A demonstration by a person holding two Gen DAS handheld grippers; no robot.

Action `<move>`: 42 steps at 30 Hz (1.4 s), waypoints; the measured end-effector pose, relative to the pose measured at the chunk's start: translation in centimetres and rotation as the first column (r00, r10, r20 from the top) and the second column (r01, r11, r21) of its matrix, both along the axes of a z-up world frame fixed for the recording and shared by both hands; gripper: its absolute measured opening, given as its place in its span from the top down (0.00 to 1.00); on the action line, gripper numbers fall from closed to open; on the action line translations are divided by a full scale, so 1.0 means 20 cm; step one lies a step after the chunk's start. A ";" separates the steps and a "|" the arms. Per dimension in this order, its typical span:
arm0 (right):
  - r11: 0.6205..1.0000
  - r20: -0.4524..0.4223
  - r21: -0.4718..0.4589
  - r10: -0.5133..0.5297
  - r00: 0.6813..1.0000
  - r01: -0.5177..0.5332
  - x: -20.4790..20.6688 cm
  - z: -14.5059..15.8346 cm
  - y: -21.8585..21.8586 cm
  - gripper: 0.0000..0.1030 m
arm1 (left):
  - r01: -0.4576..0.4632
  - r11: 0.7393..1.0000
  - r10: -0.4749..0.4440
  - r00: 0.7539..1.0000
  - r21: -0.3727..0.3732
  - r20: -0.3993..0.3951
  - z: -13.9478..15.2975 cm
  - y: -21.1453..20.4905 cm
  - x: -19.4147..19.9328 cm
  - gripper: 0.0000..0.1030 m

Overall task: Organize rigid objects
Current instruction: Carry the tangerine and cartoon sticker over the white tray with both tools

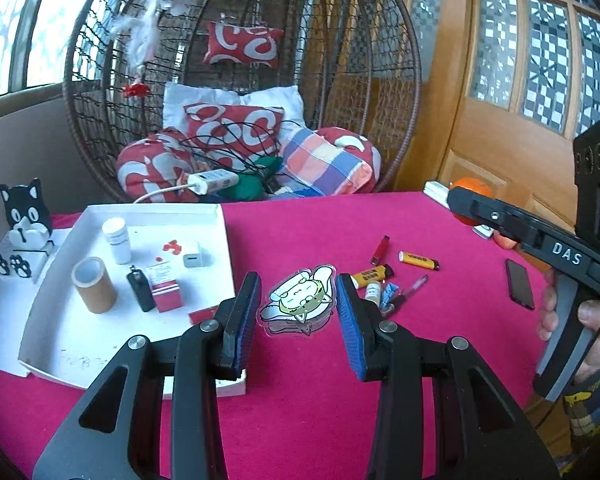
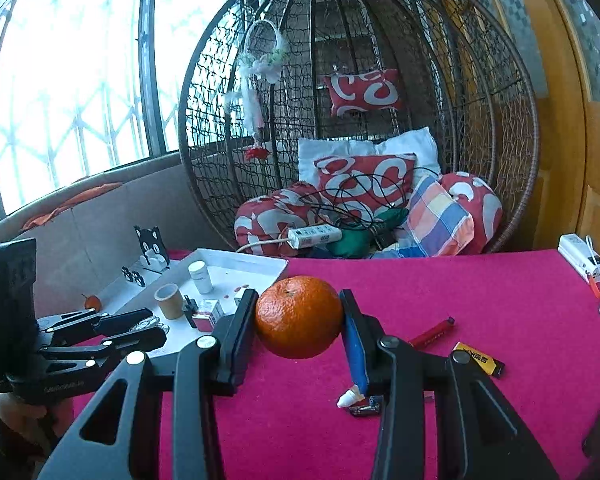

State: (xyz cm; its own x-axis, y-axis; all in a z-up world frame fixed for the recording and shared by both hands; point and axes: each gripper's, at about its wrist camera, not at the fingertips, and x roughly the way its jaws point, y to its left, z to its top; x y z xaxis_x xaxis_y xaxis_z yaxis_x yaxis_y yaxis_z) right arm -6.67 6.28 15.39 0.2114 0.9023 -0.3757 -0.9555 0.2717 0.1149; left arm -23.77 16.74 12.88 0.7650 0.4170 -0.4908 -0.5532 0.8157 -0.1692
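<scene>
Both tongs grip: left (image 1: 298, 304) acrylic charm (image 1: 298, 300), right (image 2: 299, 318) orange (image 2: 299, 316), above tray (image 1: 226, 240) edge.

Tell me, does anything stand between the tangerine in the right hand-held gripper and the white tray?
Nothing on the pink cloth blocks the tangerine. The left hand-held gripper, holding an acrylic cat figure, hangs by the white tray's near corner.

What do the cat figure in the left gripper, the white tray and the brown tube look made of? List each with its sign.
Cat figure: clear glossy plastic, probably acrylic; a transparent rim frames the printed picture.
White tray: matte white, cardboard or thin plastic; the look leaves it open.
Brown tube: matte cardboard, likely; plain brown wall, hollow, pale inside.
</scene>
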 end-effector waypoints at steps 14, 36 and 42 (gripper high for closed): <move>0.998 0.044 0.013 0.057 0.997 -0.057 -0.08 0.08 0.10 0.61 | -0.104 0.994 0.105 0.993 -0.018 0.045 0.02 0.13 -0.17 0.64; 0.978 0.061 -0.093 0.194 0.979 -0.188 -0.25 0.07 0.63 0.61 | -0.383 0.923 0.384 0.923 -0.014 0.010 0.00 0.50 -0.55 0.64; 0.966 0.024 -0.198 0.175 0.984 -0.167 -0.27 -0.10 0.92 0.61 | -0.403 0.914 0.400 0.914 -0.040 -0.061 -0.12 0.61 -0.48 0.64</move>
